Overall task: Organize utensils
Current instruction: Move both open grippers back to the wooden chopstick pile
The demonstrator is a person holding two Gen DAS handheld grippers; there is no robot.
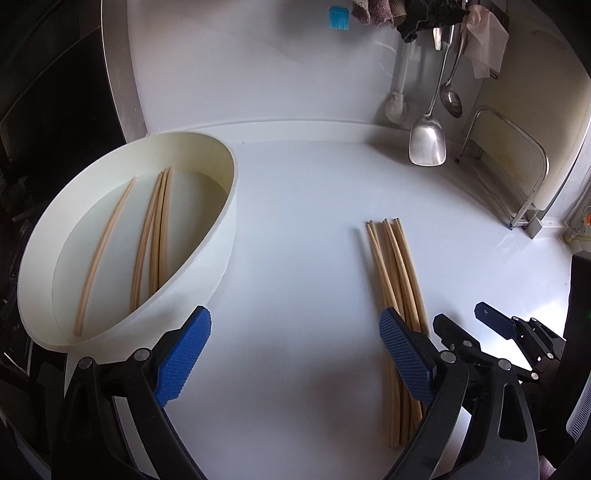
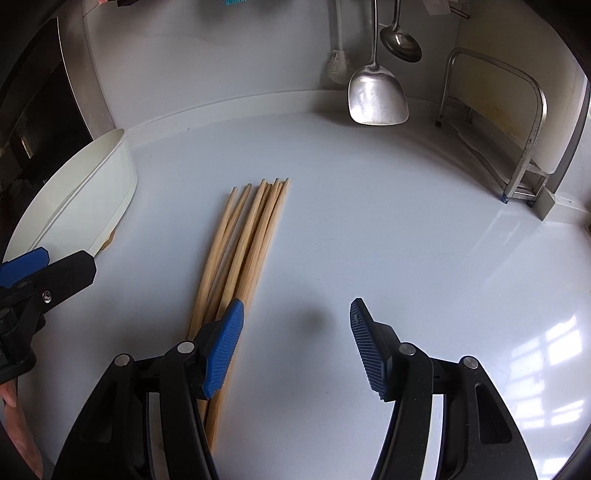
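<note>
A bundle of several wooden chopsticks (image 1: pixel 397 266) lies on the white counter; it also shows in the right wrist view (image 2: pixel 243 251). A white oval tub (image 1: pixel 207 254) on the left holds several more chopsticks (image 1: pixel 157 229); the tub also shows in the right wrist view (image 2: pixel 92 195). My left gripper (image 1: pixel 295 328) is open and empty, between the tub and the bundle, its right finger over the bundle's near end. My right gripper (image 2: pixel 295 314) is open and empty, its left finger over the bundle's near part. It shows in the left wrist view (image 1: pixel 465 317) to the right of the bundle.
A metal spatula (image 1: pixel 428 136), a ladle (image 1: pixel 450 98) and a white brush (image 1: pixel 397 107) hang at the back wall. A metal rack with a white board (image 1: pixel 517 173) stands at the right. A blue brush (image 1: pixel 339 16) hangs higher up. A dark stove edge lies left.
</note>
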